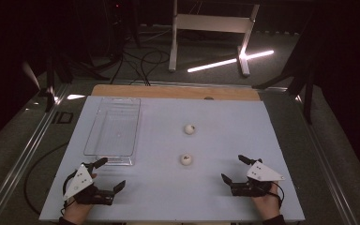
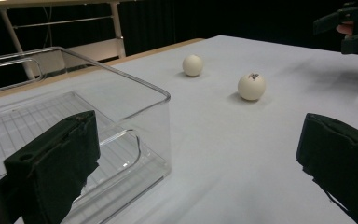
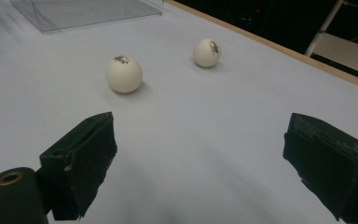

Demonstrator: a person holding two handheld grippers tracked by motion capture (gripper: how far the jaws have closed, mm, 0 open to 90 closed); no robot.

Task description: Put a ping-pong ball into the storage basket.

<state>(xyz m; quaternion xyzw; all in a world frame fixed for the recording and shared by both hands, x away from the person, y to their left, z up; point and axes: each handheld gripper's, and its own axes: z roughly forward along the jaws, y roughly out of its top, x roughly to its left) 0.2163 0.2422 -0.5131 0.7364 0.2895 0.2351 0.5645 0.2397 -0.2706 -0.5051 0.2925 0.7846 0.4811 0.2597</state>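
The clear plastic bin point(image 1: 114, 126) sits on the left part of the pale tabletop point(image 1: 225, 187), long side running away from me. Through its walls I see only its own ribbed floor; nothing lies in it. In my left gripper view the bin's point(image 2: 121, 116) near corner stands just beyond my left-hand jaw, and its far end is cut off by the edge of the picture.

Two white balls lie on the bare tabletop, well apart from the bin and apart from each other. The nearer ball point(image 1: 186, 159) lies roughly between my two grippers and a little ahead of them; the farther ball point(image 1: 189, 129) sits beyond it, toward the middle. Each carries a small dark printed mark, too small and blurred to read. In my right gripper view the nearer ball point(image 3: 124, 73) is ahead of my left-hand jaw, the farther ball point(image 3: 207, 52) behind it.

My left gripper point(image 1: 104, 176) rests near the bin's front end, jaws spread wide, holding nothing. My right gripper point(image 1: 236, 169) rests at the near right, jaws equally wide apart and empty.

Beyond the tabletop the room is dark and hard to make out.
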